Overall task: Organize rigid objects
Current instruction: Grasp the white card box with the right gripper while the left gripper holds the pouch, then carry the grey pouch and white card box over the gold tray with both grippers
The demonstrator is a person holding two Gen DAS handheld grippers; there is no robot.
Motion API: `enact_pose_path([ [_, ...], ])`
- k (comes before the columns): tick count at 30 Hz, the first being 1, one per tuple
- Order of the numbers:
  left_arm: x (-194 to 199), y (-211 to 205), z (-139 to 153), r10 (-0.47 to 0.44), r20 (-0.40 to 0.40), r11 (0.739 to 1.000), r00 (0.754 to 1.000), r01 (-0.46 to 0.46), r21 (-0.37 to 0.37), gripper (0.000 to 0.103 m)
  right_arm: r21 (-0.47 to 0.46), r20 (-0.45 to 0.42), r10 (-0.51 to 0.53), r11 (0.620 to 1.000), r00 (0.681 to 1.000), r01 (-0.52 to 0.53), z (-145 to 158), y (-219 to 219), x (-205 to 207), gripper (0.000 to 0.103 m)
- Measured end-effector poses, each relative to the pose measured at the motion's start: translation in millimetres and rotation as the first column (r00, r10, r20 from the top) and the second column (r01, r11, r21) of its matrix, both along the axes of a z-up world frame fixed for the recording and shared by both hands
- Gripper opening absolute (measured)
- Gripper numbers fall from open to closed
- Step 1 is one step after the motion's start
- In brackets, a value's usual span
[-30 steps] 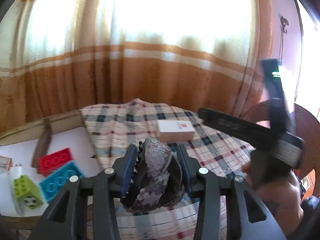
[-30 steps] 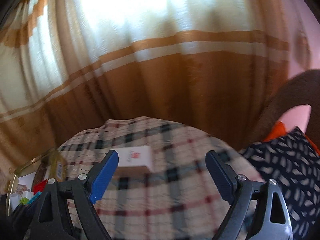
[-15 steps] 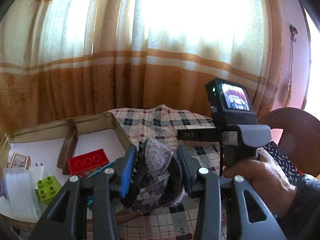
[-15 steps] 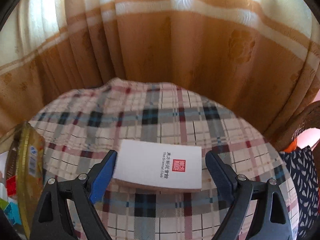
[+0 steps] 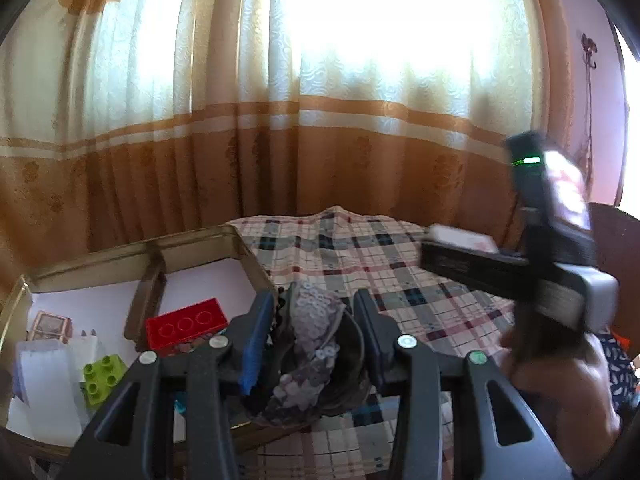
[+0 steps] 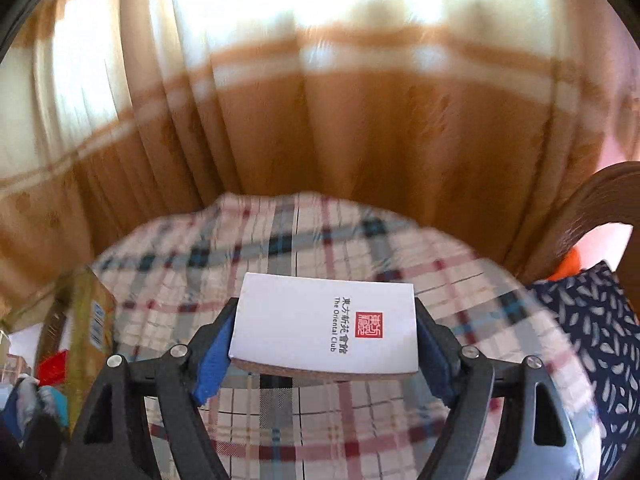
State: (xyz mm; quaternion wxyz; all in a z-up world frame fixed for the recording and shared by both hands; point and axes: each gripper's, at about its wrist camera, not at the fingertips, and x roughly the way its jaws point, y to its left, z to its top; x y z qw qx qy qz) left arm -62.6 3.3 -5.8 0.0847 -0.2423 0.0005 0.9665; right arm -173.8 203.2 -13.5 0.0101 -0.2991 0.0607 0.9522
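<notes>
My left gripper (image 5: 314,320) is shut on a grey lace-covered item (image 5: 316,344), held above the near corner of a gold tray (image 5: 192,240). Inside the tray lie a red brick (image 5: 184,326), a green brick (image 5: 102,376) and white packets (image 5: 44,384). My right gripper (image 6: 324,332) is shut on a white box (image 6: 320,328) with a red seal. Both blue pads press its short ends, and it hangs just above the plaid tablecloth (image 6: 320,240). In the left wrist view the white box (image 5: 460,236) shows at the right, behind the right gripper's blurred body.
A curtain (image 5: 320,160) hangs close behind the table. A wooden chair (image 6: 600,192) with a dark patterned cushion (image 6: 592,320) stands at the right. The tray's rim (image 6: 86,320) is at the left in the right wrist view. A person's hand (image 5: 560,392) holds the right gripper.
The right gripper came up to the white box, closed its jaws on its ends and moved with it. In the left wrist view it swung from the centre to the right.
</notes>
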Motion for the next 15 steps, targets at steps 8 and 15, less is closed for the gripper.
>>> enact_pose_path([
  [8,4.1,-5.6,1.9,0.049,-0.028,0.998,0.998,-0.05,-0.033,0.041,-0.01,-0.173,-0.044,0.999,0.984,0.043,19.1,-6.4,51.2,0.081],
  [15,12.6,-14.0,4.5,0.082,-0.07,0.994,0.994,-0.087,-0.07,0.041,0.013,-0.205,0.02,1.0,0.979,-0.018,22.4,-29.9,71.8,0.081],
])
